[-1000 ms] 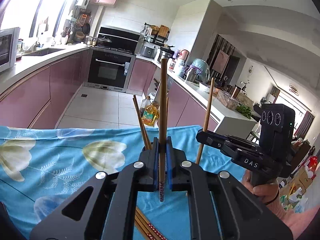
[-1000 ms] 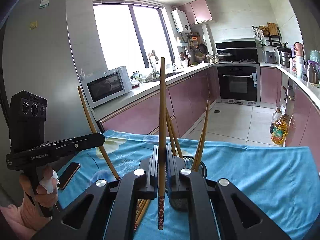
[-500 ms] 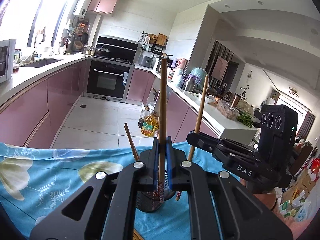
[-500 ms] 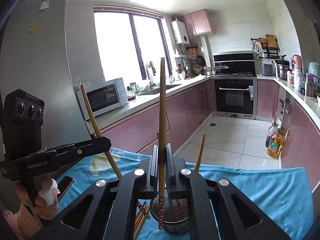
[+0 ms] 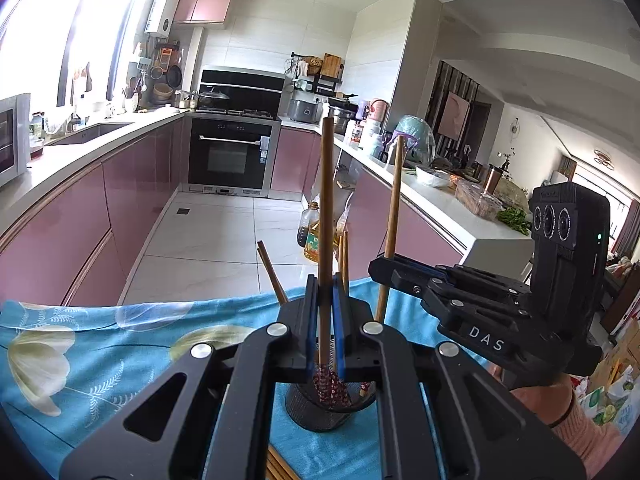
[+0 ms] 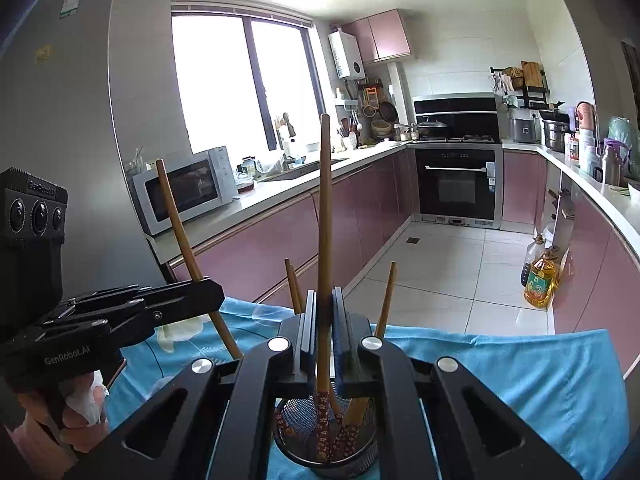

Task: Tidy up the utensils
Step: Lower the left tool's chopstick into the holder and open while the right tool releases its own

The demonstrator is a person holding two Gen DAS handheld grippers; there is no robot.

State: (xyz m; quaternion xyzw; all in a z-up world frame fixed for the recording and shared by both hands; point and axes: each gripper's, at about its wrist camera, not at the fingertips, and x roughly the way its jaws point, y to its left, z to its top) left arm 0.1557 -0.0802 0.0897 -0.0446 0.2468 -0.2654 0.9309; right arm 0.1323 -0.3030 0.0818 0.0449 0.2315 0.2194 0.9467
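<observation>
Each hand-held gripper, left (image 5: 324, 312) and right (image 6: 325, 320), is clamped on an upright chopstick (image 5: 326, 216) (image 6: 323, 220) with its patterned end over the mesh holder (image 6: 326, 440) on the tabletop (image 6: 520, 380); crowded sticks already inside could deflect either.

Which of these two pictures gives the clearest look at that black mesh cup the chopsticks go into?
The right wrist view: the mesh cup shows its open rim and the patterned chopstick ends inside. In the left wrist view, the cup is largely hidden behind the gripper's body, showing only its lower wall.
</observation>
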